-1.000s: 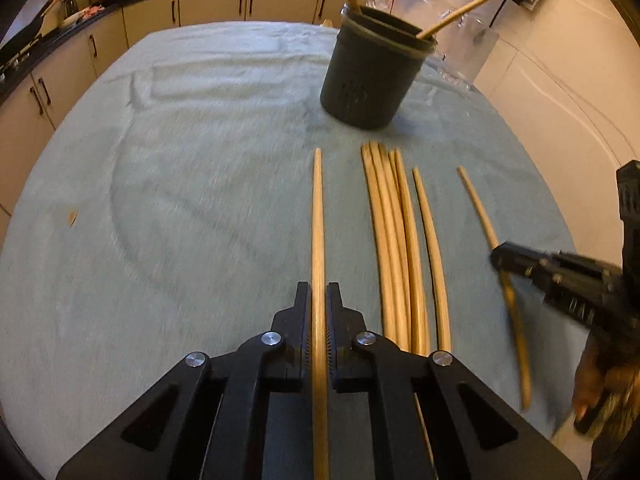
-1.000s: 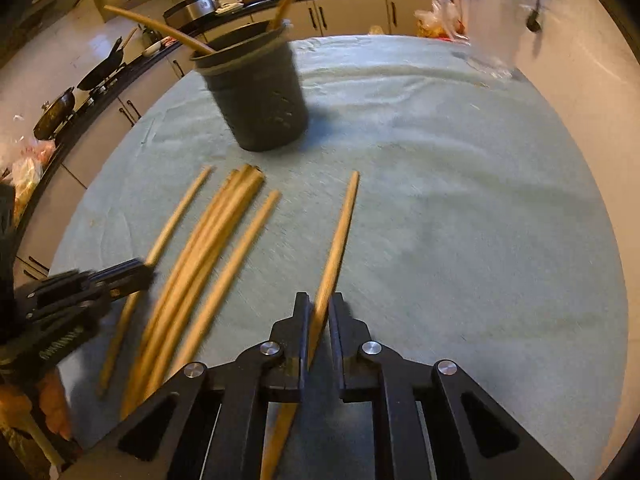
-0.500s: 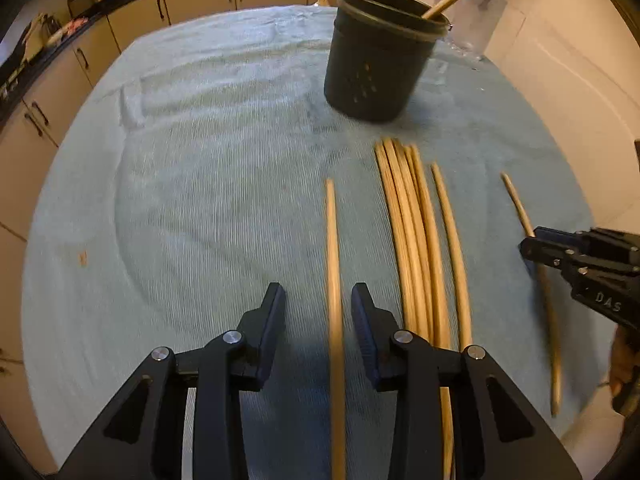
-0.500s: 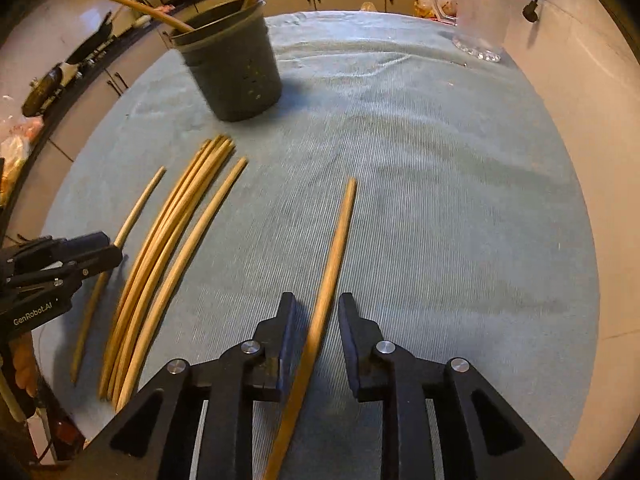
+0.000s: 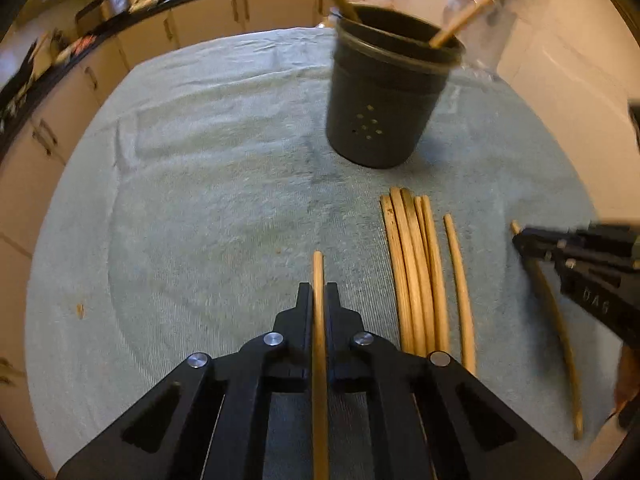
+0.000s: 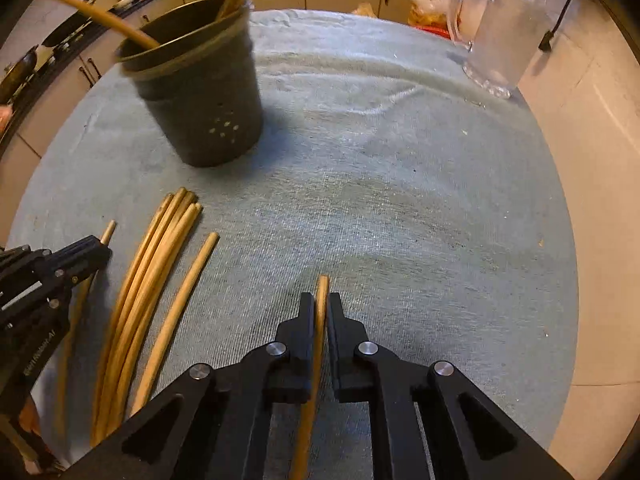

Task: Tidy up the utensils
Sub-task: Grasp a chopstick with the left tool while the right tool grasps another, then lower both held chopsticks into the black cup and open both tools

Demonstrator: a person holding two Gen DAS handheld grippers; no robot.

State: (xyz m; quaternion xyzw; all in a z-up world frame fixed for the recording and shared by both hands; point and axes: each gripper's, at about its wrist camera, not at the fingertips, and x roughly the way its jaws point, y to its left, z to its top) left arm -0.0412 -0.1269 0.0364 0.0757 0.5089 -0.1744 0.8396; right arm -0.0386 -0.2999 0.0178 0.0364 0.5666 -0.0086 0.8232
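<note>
1. Both grippers have re-closed after briefly opening half a second ago.
2. Left gripper (image 5: 319,300) clamps one chopstick (image 5: 318,272); right gripper (image 6: 318,308) clamps another chopstick (image 6: 322,292).
3. Loose chopsticks (image 5: 416,264) lie on the towel (image 5: 220,200) near the holder (image 5: 384,108).

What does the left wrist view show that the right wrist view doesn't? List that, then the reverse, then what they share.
Only left wrist: an orange crumb on the left of the green cloth. Only right wrist: the glass pitcher in full, handle and base; the left view gives just a clear blur behind the dark holder. Both: the holder with two chopsticks inside, the chopstick bundle on the cloth, and the left tongs and right tongs, each shut on one chopstick.
</note>
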